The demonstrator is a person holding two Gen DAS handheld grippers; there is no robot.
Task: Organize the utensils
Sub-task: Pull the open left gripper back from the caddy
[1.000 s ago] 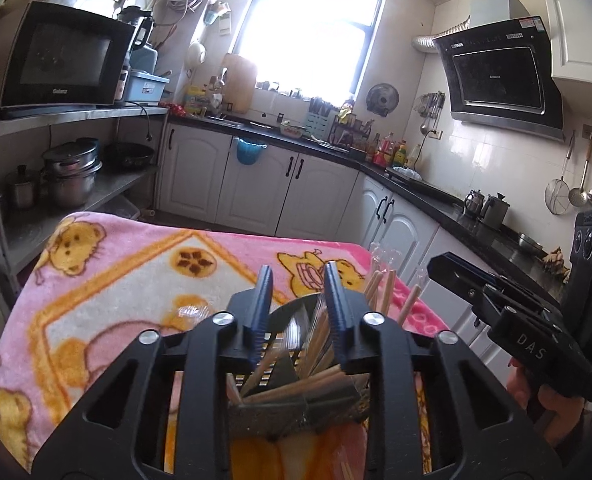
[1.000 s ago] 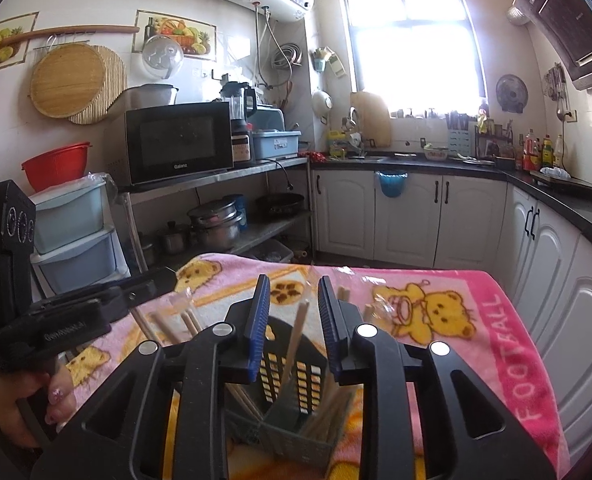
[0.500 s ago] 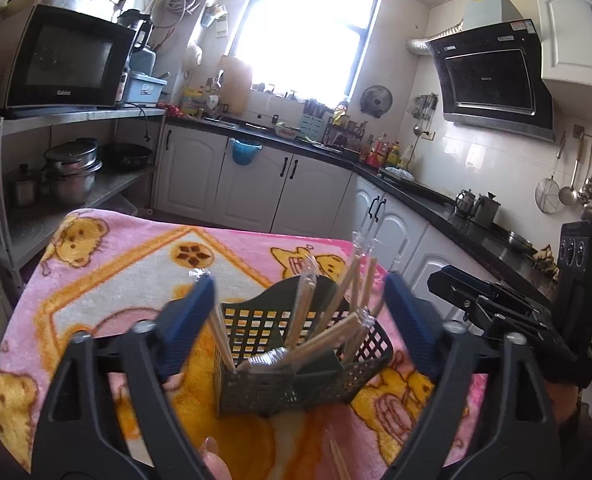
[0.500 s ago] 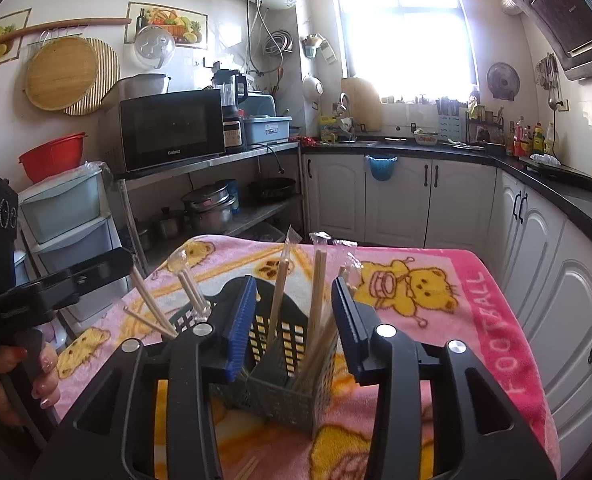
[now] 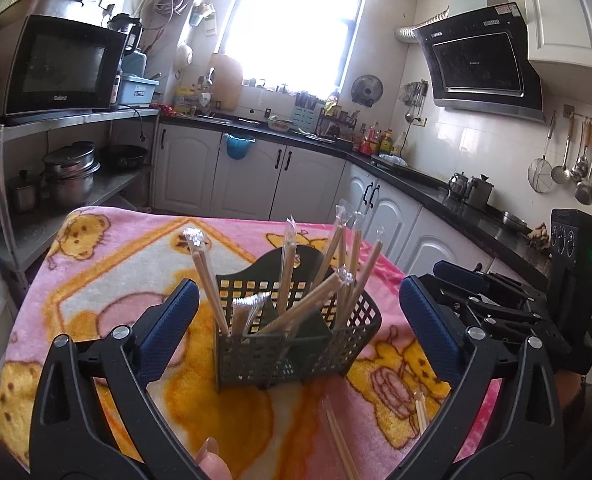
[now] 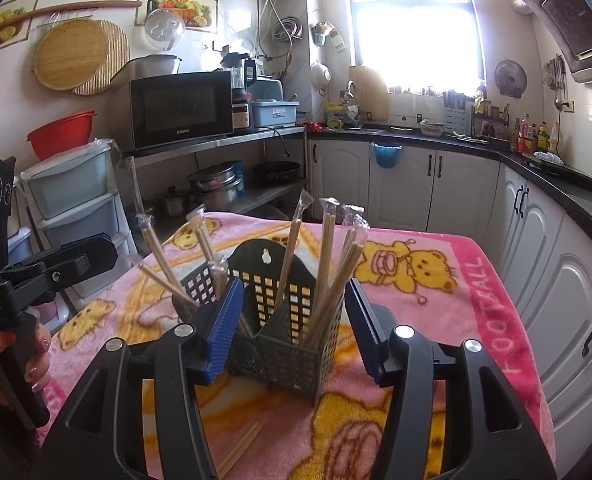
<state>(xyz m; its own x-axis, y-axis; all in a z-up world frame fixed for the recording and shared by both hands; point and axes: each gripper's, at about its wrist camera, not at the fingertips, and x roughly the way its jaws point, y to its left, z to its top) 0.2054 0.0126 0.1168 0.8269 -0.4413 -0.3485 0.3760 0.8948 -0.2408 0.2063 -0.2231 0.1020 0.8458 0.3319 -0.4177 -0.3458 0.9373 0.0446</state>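
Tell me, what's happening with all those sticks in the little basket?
A person holds a gripper in each hand. Wrapped chopsticks stand in a dark basket on the pink blanket. The left gripper and right gripper have just been opening and hold nothing. A few loose chopsticks lie on the blanket.

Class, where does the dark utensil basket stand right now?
In both wrist views the utensil basket stands upright mid-frame on the pink bear blanket, loose chopsticks lying just before it.
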